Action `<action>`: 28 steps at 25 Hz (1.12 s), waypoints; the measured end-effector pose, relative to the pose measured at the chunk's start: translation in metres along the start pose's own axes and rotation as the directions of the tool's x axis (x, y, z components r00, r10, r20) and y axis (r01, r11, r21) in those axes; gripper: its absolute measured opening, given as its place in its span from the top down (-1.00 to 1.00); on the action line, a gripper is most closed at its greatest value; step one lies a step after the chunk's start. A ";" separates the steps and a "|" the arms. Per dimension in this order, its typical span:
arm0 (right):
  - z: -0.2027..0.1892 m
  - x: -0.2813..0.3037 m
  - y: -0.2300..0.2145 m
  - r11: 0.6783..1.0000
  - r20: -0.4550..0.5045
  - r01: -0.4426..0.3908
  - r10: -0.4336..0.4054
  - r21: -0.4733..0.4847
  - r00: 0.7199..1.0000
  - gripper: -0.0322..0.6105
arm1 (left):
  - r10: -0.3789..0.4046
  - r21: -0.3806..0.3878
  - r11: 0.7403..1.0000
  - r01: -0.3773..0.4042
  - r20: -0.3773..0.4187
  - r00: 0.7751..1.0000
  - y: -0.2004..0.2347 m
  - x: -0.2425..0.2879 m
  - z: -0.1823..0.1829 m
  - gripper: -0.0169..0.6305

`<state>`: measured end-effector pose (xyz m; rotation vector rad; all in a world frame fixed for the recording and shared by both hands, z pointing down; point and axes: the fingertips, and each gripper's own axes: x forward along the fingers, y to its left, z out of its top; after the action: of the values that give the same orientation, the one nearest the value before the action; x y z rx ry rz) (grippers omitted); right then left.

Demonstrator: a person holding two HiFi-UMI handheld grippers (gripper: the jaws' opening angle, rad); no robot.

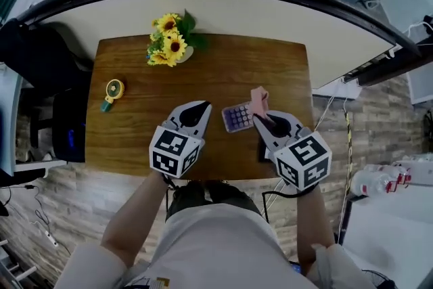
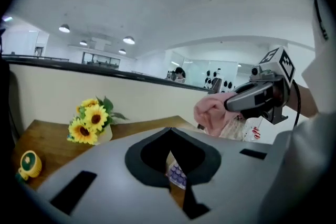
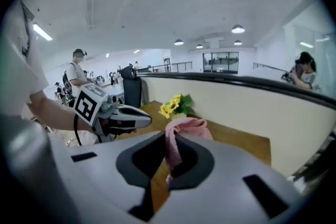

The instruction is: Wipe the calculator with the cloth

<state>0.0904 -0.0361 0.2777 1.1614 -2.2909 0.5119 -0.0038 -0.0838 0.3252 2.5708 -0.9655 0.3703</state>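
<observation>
We open on the wooden table (image 1: 135, 145), and both tongs are in over its near half. The left tongs (image 1: 200, 107) sit with their jaws drawn together, only a thin slit between them and nothing gripped; through that slit we glimpse the keys of the calculator (image 1: 237, 118) beyond. The right tongs (image 1: 259, 120) are closed on the pink cloth (image 1: 258, 100), pinching a fold so the rest bunches up above the tips. The calculator lies flat on the table between the two tools, just beside the right tongs, with the cloth at its right edge. We judge it light and rigid, with a slick plastic case, so it will likely skate across the wood under a wipe. The free tongs would do well to pin it at a bare edge or corner, clear of the keys. The cloth is soft and floppy, and a pinch this near one end leaves little loose fabric to drag across the keys. Only one container shows: a small white vase (image 2: 105, 135) at the far left of the table, holding a bunch of sunflowers (image 1: 169, 44). Smallest of all, a little yellow gadget (image 1: 113, 91) lies well apart by the left edge.
</observation>
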 end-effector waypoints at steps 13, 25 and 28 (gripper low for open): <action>0.134 -0.103 0.017 0.975 0.292 0.135 -0.080 -0.174 0.953 0.83 | -0.012 0.245 0.967 -0.068 0.312 0.950 -0.038 -0.099 0.180 0.94; 0.181 -0.170 0.018 0.959 0.538 0.267 -0.176 -0.095 0.825 0.82 | 0.000 0.312 0.941 -0.133 0.392 0.920 -0.055 -0.149 0.223 0.94; 0.178 -0.174 0.020 0.957 0.563 0.281 -0.193 -0.073 0.804 0.82 | 0.008 0.320 0.936 -0.146 0.395 0.919 -0.053 -0.155 0.222 0.94</action>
<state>0.1113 -0.0122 0.0302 1.6536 -2.5304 -0.1255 -0.0558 -0.0521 0.0559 3.0055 -1.2374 0.0435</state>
